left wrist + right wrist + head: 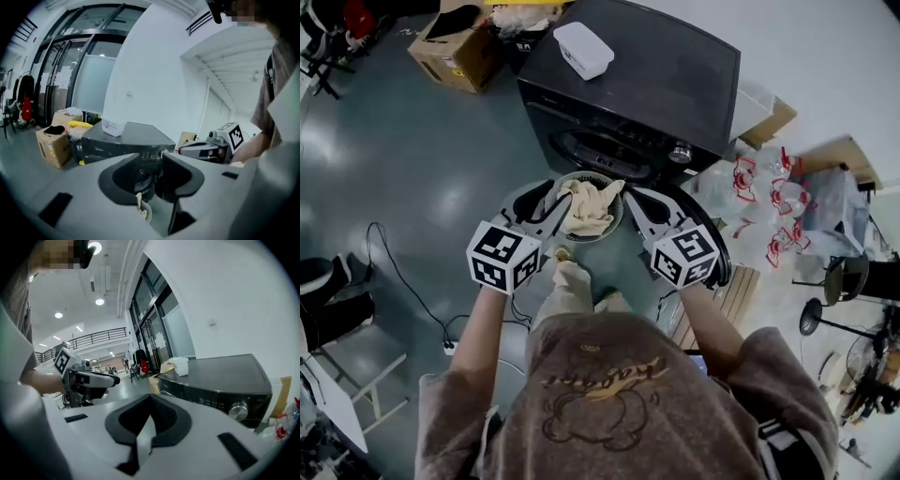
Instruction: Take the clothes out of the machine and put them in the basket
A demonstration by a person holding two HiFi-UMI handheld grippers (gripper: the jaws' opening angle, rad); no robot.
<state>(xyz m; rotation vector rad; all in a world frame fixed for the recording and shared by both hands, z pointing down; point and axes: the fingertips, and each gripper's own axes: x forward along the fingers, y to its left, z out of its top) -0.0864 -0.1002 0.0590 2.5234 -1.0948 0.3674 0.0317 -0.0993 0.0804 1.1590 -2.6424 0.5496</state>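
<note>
A round grey basket (584,236) with cream clothes (589,206) heaped in it stands in front of the dark washing machine (656,75), just past the person's shoe (565,255). My left gripper (555,204) hovers over the basket's left rim. Its jaws stand apart in the left gripper view (152,171) with nothing between them; the shoe tip (140,208) and the basket show through the gap. My right gripper (636,202) hangs over the right rim, with its jaws (150,401) shut and nothing held.
A white container (583,49) lies on the machine's top. A cardboard box (455,52) stands left of the machine. Clear bags with red print (769,202) pile up at the right. A cable (403,281) runs across the floor at the left.
</note>
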